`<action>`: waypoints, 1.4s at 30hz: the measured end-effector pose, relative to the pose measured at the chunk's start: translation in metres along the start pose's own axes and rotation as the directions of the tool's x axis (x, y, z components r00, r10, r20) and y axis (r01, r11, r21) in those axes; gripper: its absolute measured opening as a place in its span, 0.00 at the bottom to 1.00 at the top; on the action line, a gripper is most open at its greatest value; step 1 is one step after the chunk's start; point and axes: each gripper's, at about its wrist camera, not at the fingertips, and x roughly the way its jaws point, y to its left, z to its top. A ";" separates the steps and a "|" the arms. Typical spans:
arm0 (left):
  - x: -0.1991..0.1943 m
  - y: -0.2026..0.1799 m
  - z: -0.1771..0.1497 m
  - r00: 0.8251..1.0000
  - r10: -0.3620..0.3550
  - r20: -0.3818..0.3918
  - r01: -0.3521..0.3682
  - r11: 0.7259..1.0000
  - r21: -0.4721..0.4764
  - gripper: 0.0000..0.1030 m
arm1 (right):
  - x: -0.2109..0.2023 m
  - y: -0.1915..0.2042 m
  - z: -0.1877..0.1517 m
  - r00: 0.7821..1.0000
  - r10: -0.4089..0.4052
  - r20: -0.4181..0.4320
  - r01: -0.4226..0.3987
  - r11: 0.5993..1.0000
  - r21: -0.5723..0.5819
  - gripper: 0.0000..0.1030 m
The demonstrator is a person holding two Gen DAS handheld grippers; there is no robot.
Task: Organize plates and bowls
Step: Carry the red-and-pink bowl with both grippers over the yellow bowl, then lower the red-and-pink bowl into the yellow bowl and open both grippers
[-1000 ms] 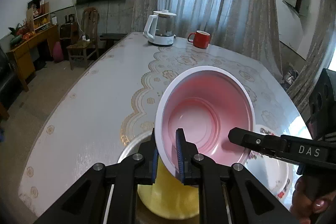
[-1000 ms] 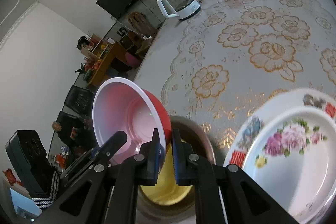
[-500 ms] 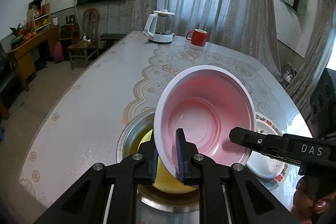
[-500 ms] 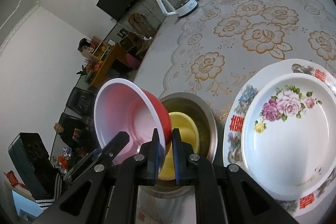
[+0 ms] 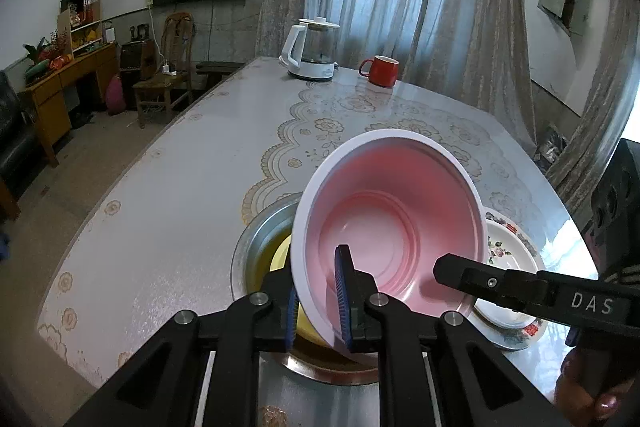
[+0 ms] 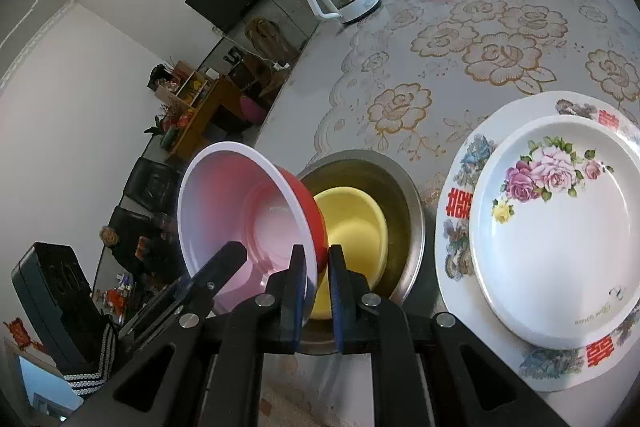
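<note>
soft window daylight; sharp; fisheye-warped edges

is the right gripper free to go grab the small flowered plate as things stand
Probably not yet. The right gripper is shut on the red bowl's rim, as is the left gripper. The flowered plate lies uncovered atop the larger plate, so only the bowl ties it up.

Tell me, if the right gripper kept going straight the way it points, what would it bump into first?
Probably the yellow bowl sitting inside the metal bowl. The right gripper already pinches the red bowl by its rim, and the yellow one lies just ahead, though depth is hard to judge.
</note>
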 end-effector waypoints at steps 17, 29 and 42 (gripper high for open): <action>0.006 0.006 -0.015 1.000 -0.005 -0.031 0.005 1.000 -0.006 0.15 | 0.004 -0.007 -0.005 1.000 0.005 -0.020 -0.005 1.000 0.018 0.12; 0.011 0.014 -0.014 0.998 -0.031 -0.053 0.030 0.999 -0.029 0.15 | 0.005 0.000 -0.005 1.000 0.007 -0.027 -0.007 1.000 -0.002 0.12; 0.040 0.014 -0.018 0.991 -0.014 -0.130 0.011 1.000 -0.028 0.15 | 0.028 -0.017 0.000 0.997 -0.021 -0.081 0.026 0.998 0.060 0.12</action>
